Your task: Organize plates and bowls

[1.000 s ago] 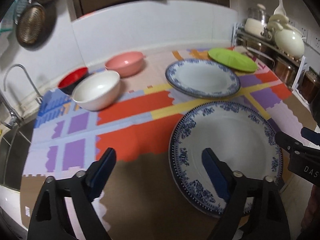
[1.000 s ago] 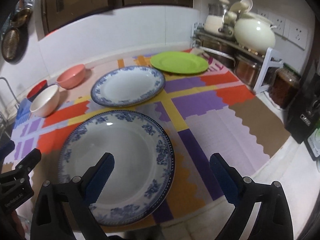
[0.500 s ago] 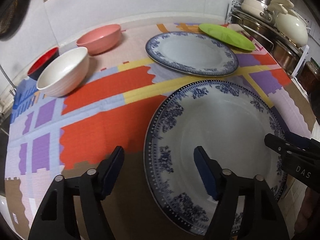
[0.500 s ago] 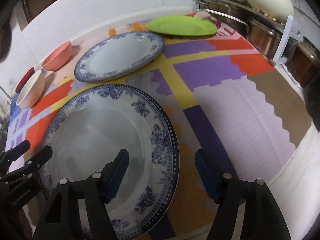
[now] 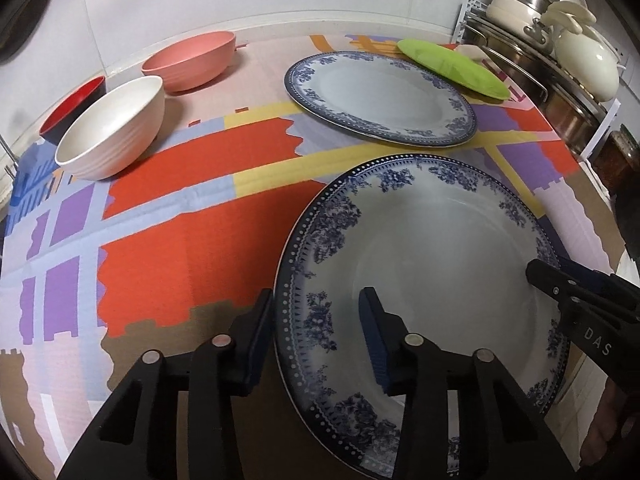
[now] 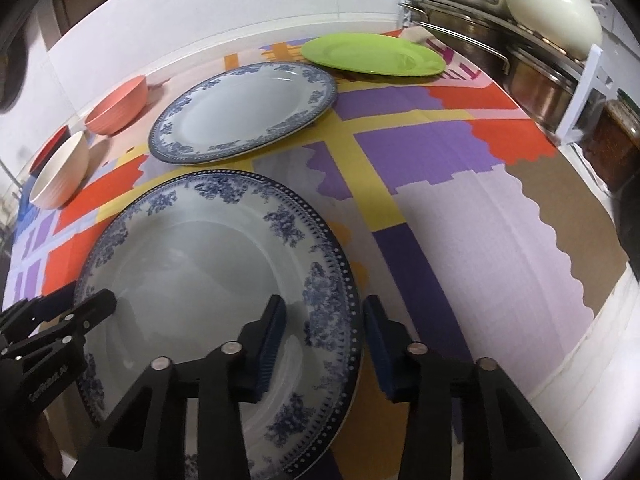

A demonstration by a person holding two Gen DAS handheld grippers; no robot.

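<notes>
A large blue-and-white plate lies nearest on the colourful mat. My left gripper straddles its left rim, one finger outside on the mat, the other over the plate's well. On the opposite side my right gripper straddles the right rim the same way. Both pairs of jaws are closing with the rim between them, and a gap still shows at the pads. A second blue-and-white plate and a green plate lie behind. A white bowl, a pink bowl and a red bowl stand at the far left.
A metal rack with pots and a cream lidded pot stands at the back right. A white wall runs along the back. The counter's front edge is close on the right, with a dark jar beside the rack.
Both grippers have come down and forward onto the near plate's opposite rims, and both pairs of jaws have narrowed a lot around those rims.
</notes>
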